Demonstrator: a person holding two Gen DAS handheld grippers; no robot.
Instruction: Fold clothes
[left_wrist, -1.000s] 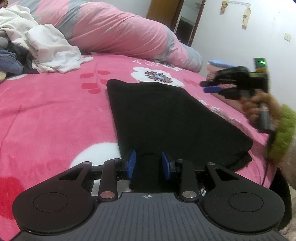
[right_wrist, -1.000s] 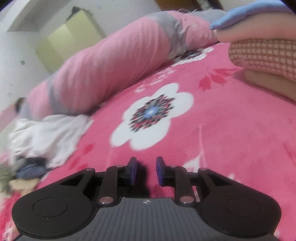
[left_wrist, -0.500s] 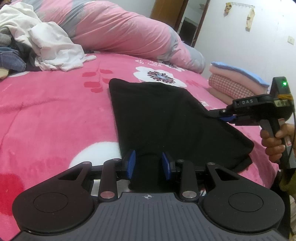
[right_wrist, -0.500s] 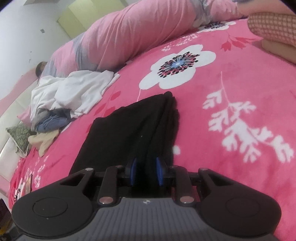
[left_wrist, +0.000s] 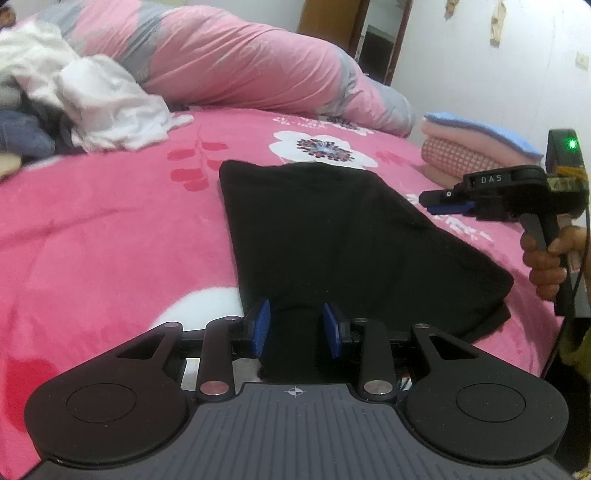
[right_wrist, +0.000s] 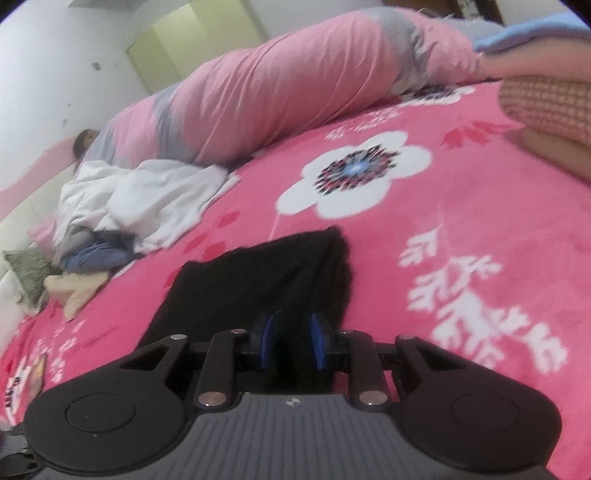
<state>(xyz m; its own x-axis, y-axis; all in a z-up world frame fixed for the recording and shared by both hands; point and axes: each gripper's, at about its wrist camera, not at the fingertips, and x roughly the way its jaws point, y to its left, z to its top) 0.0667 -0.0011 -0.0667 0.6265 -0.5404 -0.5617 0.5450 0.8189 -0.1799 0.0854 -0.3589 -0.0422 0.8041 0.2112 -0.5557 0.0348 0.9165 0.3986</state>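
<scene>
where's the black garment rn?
The black garment lies flat mid-bed on the pink floral blanket, near end between the left claw's fingers, folded stack beyond its right edge.

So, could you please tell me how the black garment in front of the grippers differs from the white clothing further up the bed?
The black garment lies spread flat with straight edges; the white clothing is crumpled in a heap. The black garment lies alone on the pink blanket, while the white clothing sits bunched with bluish clothes. The black garment reaches between the left gripper's fingers; the white clothing is far from both grippers. Both rest on the same blanket.
</scene>
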